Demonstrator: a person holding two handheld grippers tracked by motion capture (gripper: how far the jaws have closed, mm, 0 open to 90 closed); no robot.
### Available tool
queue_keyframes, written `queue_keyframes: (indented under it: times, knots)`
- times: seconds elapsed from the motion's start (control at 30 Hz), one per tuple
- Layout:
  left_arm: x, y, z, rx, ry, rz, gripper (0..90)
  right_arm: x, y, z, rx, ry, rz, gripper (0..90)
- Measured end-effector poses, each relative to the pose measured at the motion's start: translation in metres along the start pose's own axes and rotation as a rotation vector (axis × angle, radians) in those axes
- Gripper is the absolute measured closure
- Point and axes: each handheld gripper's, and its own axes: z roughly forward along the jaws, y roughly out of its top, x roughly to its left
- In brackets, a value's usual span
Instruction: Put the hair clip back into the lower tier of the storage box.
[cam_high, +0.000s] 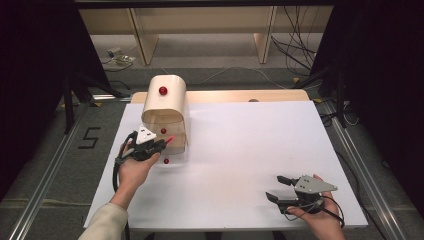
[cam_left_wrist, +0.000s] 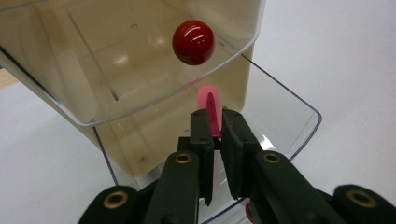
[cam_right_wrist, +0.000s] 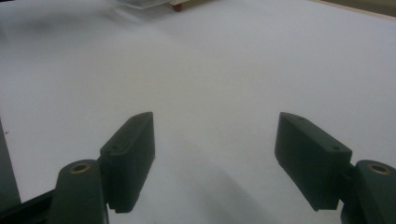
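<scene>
Left gripper (cam_left_wrist: 214, 122) is pinched tight on a small pink piece (cam_left_wrist: 208, 105), poised over the clear drawer (cam_left_wrist: 299, 121) pulled out of the cream box (cam_high: 165, 107) at ten o'clock on the table (cam_high: 240, 140). Left forearm angles in from seven. Right gripper (cam_high: 280, 189) rests at five o'clock, jaws spread wide and holding nothing.
</scene>
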Motion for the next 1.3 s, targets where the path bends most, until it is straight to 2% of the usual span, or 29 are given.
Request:
queue_keyframes:
  times: [0.63,1.3]
  knots:
    - [0.0012,-0.0018,0.0054,0.004,0.017,0.002,83.0,0.0,-0.0001,0.0,0.0,0.0,0.0,29.7]
    - [0.003,-0.0025,0.0094,-0.007,0.013,-0.005,82.4,0.0,0.0001,-0.0002,-0.005,-0.001,0.003,29.7]
